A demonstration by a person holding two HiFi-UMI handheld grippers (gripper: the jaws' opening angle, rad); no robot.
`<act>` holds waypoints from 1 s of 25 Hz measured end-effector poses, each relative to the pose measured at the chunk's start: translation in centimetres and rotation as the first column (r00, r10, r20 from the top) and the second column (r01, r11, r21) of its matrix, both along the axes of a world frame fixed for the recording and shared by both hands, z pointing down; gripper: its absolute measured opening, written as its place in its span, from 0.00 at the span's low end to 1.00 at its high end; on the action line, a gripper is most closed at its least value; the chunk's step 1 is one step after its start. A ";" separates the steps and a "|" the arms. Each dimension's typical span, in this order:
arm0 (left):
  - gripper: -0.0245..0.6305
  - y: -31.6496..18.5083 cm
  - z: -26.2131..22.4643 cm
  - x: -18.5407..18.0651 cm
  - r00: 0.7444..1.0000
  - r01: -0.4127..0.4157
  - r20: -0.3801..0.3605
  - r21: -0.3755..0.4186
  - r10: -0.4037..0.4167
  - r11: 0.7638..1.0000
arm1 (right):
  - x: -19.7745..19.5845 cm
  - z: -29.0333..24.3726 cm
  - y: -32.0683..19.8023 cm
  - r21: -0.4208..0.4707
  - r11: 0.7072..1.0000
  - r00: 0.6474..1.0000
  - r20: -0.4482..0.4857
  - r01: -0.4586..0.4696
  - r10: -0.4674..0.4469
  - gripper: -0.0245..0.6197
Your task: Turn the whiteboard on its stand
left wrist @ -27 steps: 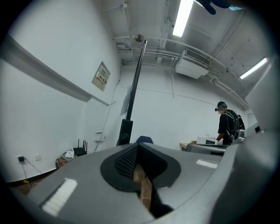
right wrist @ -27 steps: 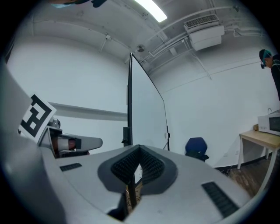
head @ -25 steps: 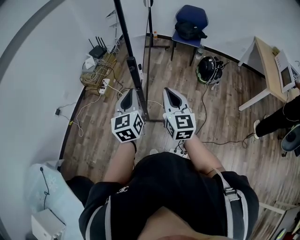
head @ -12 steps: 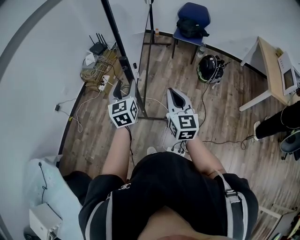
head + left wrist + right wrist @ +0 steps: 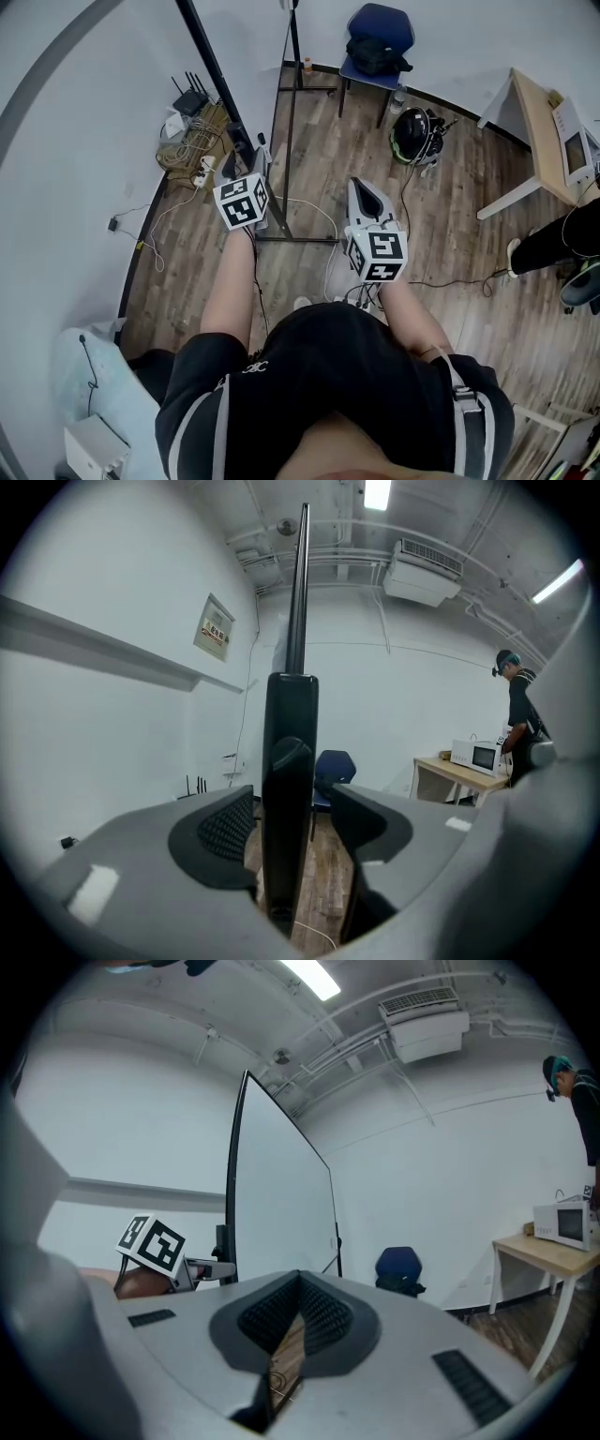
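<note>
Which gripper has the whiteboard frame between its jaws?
The left gripper: the black whiteboard frame stands between its opening jaws. The right gripper is shut and empty.

Left gripper (image 5: 246, 165), forearm extended forward, jaws opening with the stand post (image 5: 289, 789) between them; right gripper (image 5: 362, 190), nearer the body, jaws together, empty.

The black metal upright post (image 5: 289, 733) beside the white rectangular whiteboard (image 5: 281, 1204) stands between the opening jaws of the left hand-held gripper (image 5: 246, 161). The right hand-held gripper (image 5: 362, 187) is to its right, apart from the stand, above the wooden plank floor (image 5: 459, 234). Behind the stand, a blue padded chair (image 5: 384, 26) carrying a black bag (image 5: 378, 58) sits by the wall, with a black rounded helmet (image 5: 415, 138) on the floor to its right. A pale wooden surface (image 5: 530, 112) bearing a white microwave oven (image 5: 572, 141) stands far right.
</note>
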State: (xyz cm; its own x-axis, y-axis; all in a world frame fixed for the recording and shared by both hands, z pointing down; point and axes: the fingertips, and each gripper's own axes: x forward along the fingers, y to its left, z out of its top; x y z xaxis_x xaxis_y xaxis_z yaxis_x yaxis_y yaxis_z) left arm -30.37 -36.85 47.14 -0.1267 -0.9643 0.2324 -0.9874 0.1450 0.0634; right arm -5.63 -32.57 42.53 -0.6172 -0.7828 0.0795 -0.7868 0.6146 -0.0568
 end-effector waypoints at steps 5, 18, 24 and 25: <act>0.41 -1.6 1.3 -1.1 0.999 0.041 0.028 -0.049 -0.039 0.998 | 0.5 0.0 -0.4 0.000 1.000 1.000 -0.007 -0.021 0.021 0.05; 0.34 -1.6 1.9 -1.1 0.998 0.054 0.046 -0.083 -0.050 0.995 | 1.8 0.2 -0.3 0.000 0.999 0.999 -0.011 -0.051 0.051 0.05; 0.34 -0.1 1.8 -1.0 0.998 0.053 0.051 -0.077 -0.049 0.996 | 2.4 0.3 0.4 -0.005 0.999 0.999 -0.012 -0.048 0.048 0.05; 0.34 0.2 1.8 -1.0 0.997 0.055 0.051 -0.074 -0.051 0.996 | 2.5 0.3 0.4 -0.008 0.999 0.999 -0.012 -0.047 0.047 0.05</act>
